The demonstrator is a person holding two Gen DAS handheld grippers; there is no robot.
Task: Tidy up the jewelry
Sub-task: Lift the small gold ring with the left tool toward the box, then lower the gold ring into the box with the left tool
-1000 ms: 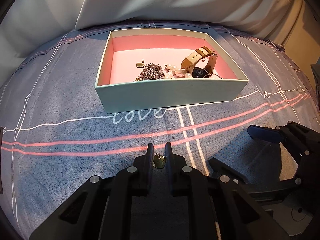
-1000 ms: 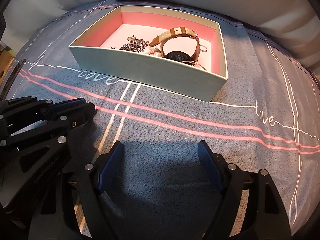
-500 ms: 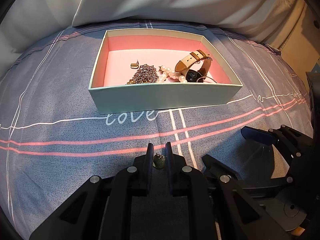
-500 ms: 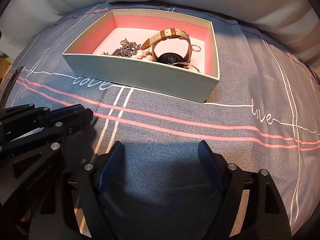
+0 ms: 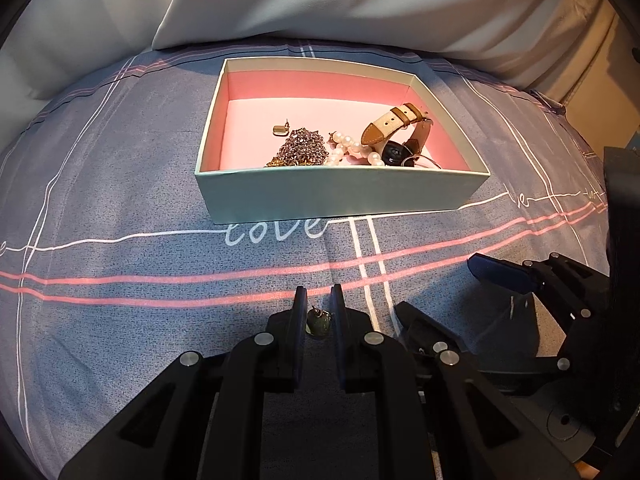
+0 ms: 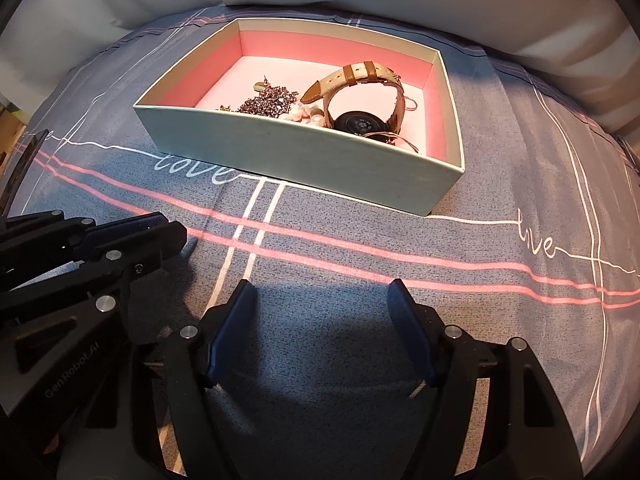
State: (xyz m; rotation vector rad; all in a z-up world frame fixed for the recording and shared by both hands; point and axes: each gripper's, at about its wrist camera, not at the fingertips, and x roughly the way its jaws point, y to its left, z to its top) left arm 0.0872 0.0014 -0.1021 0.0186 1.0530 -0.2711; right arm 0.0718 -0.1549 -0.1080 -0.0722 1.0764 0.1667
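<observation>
Seen from the left wrist view, the left gripper (image 5: 318, 300) has its fingers drawn nearly together, pinching a small greenish pendant (image 5: 319, 321) between them, above the grey bedspread (image 5: 120, 208) with pink stripes. The open box (image 5: 340, 196), pale green outside and pink inside, sits toward the far edge of the bedspread, below the white pillows (image 5: 320, 0); compared with a second ago it appears further off and more of its floor is visible, while the pendant sits in the fingers as before. Inside, along the near wall, lie a small gold earring (image 5: 281, 129), a sparkly cluster of chain (image 5: 304, 150), a pearl strand (image 5: 352, 151) and a watch (image 5: 400, 136) with a tan strap at the right end. The right gripper (image 5: 444, 292) shows at the lower right. In the right wrist view, the right gripper (image 6: 322, 292) stands wide open with nothing between its blue pads (image 6: 230, 332), unchanged from the earlier frame. The left gripper (image 6: 176, 232) enters from the left edge, and its load is hidden here. The box (image 6: 320, 160) has shifted rightward in this view.
</observation>
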